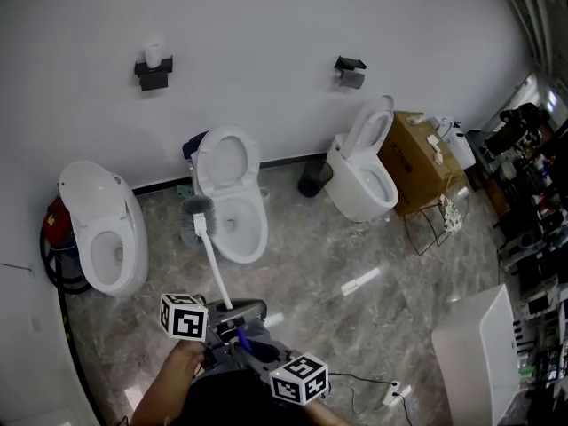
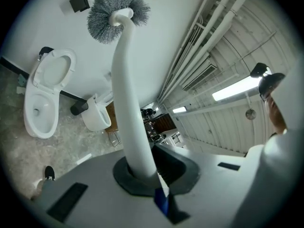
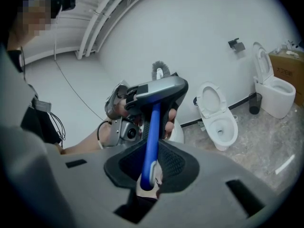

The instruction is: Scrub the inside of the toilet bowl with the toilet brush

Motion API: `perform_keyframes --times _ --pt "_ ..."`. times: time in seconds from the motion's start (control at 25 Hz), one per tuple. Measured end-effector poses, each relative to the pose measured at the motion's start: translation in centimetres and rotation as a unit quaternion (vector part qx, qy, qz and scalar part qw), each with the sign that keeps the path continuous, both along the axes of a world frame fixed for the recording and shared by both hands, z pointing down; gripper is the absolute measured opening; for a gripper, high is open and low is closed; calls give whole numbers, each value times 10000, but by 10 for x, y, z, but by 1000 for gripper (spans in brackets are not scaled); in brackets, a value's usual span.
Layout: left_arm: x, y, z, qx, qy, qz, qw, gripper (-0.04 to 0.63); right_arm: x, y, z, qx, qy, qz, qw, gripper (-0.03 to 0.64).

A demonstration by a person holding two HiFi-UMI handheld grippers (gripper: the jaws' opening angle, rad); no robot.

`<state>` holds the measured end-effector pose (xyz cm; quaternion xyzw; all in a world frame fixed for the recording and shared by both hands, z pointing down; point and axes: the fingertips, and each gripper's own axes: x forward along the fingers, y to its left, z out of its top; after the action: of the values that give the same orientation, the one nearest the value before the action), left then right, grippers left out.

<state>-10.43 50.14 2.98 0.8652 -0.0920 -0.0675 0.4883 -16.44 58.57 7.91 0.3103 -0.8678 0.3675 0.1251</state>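
Both grippers are holding one brush point(image 1: 213, 260): the left gripper point(image 2: 142, 172) is clamping its jaws round the white shaft, and the right gripper point(image 3: 149, 170) is pinching the blue handle end point(image 3: 152, 127) just behind it, toward 5 o'clock in the head view. The brush is slanting up toward 11 o'clock, its grey bristle head point(image 1: 197, 209) showing outside the bowl, at 9 o'clock of the middle toilet point(image 1: 232, 204). Three white toilets are standing along the wall point(image 1: 266, 34) with lids raised: the left toilet point(image 1: 102, 229) at 9 o'clock, the middle one, and the right toilet point(image 1: 362, 174) at 2 o'clock. Two dark holders point(image 1: 153, 73) point(image 1: 350, 71) are hanging on the wall at 11 and 1 o'clock. One bin point(image 1: 311, 181) is sitting between the middle and right toilets, and one box point(image 1: 424, 160) is standing at 3 o'clock of the right toilet
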Motion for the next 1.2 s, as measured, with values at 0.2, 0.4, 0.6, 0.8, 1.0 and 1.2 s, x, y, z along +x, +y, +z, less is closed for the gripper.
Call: perform_keyframes --times 0.2,0.4,0.6,0.8,1.0,1.2 --pt "1 -20 12 -119 -206 -15 9997 3 7 -22 -2 -35 -267 193 9995 63" --pt "12 -46 23 -166 -356 29 9992 2 16 -46 7 -137 -371 181 9991 63" --pt "30 -88 37 -261 -432 49 9987 2 30 -88 20 -333 -520 253 9978 63" --pt "52 -141 55 -445 -559 114 9974 2 53 -141 28 -512 -606 346 9962 63" --pt "82 -196 72 -679 -625 174 9956 0 81 -195 40 -762 -711 387 9938 63" --pt "112 -245 89 -974 -684 204 9927 0 112 -244 51 -978 -812 400 9911 63"
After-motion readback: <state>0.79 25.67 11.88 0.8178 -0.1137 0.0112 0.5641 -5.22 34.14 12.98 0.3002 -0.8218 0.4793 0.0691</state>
